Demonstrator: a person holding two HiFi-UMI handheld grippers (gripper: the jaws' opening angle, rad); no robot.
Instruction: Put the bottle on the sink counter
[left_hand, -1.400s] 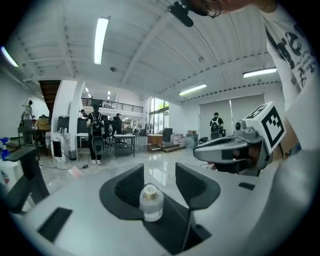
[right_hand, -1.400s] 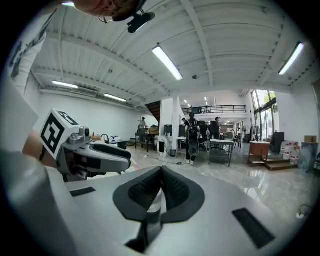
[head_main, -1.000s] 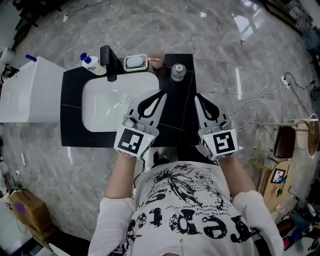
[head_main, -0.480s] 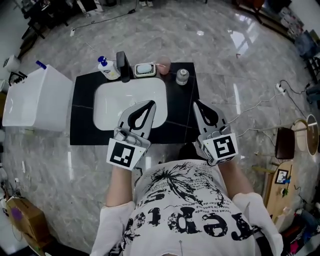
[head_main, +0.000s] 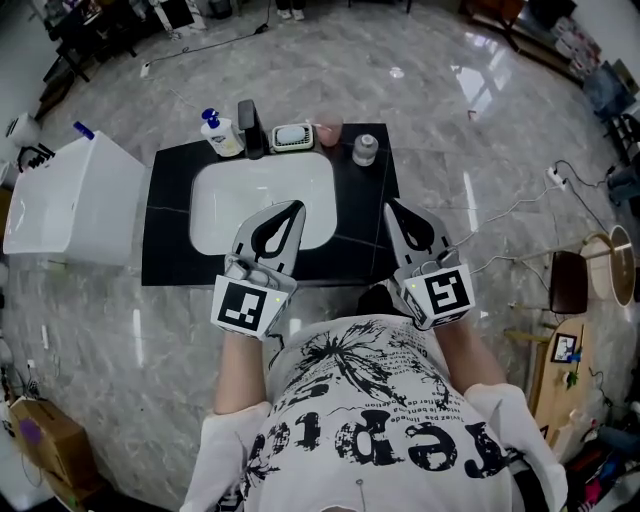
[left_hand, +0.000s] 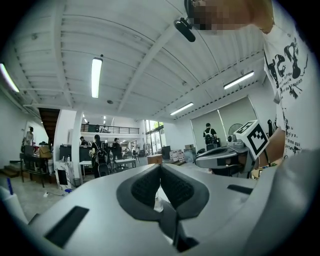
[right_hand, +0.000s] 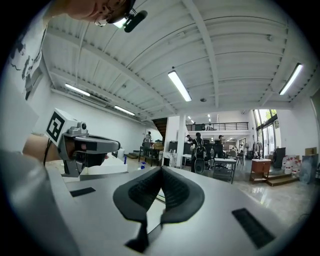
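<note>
A white bottle with a blue pump top (head_main: 216, 133) stands on the black sink counter (head_main: 360, 215) at its back left corner, beside the black faucet (head_main: 247, 128). My left gripper (head_main: 297, 206) hovers over the front of the white basin (head_main: 225, 205), shut and empty. My right gripper (head_main: 389, 206) hangs over the counter's front right part, also shut with nothing in it. In the left gripper view the pads (left_hand: 172, 187) meet at the tip of the left gripper (left_hand: 160, 167). The right gripper (right_hand: 161, 170) shows the same in its own view. Both point level.
Along the counter's back edge stand a soap dish (head_main: 293, 137), a pink cup (head_main: 328, 130) and a grey-lidded jar (head_main: 365, 150). A white cabinet (head_main: 70, 200) stands left of the counter. Cables (head_main: 500, 215) run over the marble floor at right.
Both grippers have drawn back from the basin toward the person and risen. The counter now sits farther off and smaller in the head view. Both stay shut.
</note>
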